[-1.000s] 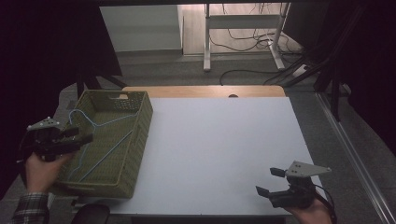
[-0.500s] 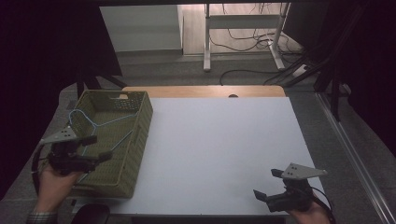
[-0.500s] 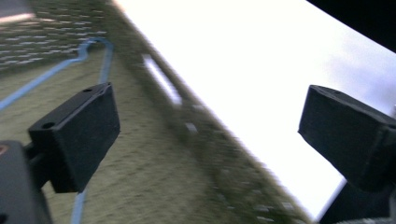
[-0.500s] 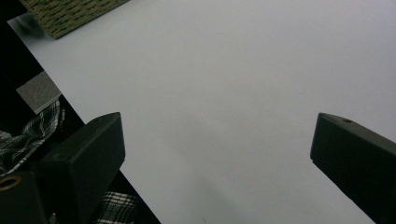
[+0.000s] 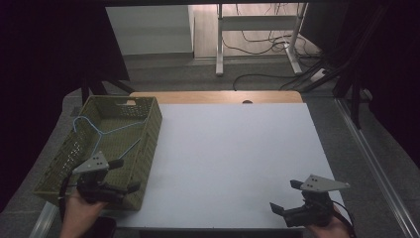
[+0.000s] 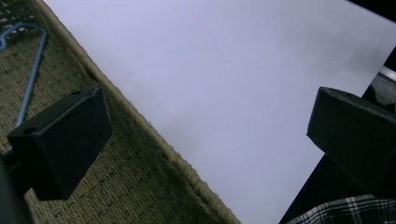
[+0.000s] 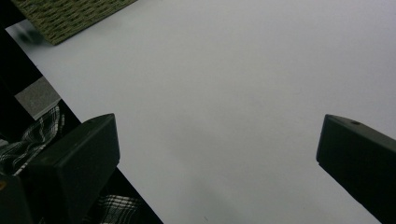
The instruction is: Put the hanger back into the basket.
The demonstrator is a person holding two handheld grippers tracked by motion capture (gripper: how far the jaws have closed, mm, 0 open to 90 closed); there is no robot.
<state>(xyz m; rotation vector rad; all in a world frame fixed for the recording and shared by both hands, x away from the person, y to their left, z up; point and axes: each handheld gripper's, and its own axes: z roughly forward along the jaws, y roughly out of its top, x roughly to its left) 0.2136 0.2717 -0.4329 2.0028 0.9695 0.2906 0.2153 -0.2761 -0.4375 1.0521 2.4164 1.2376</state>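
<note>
Now my left claw hangs over the near corner of the green basket, jaws just spread apart and empty, since the blue hanger already lies inside. My right claw waits wide apart over the counter.

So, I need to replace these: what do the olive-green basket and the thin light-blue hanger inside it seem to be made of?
The olive-green rectangular basket looks woven, probably plastic or paper cord: a matte braided weave and a corded rim show in the left gripper view. The thin light-blue hanger looks like bent wire, likely coated: slim, even, smooth blue rod.
</note>
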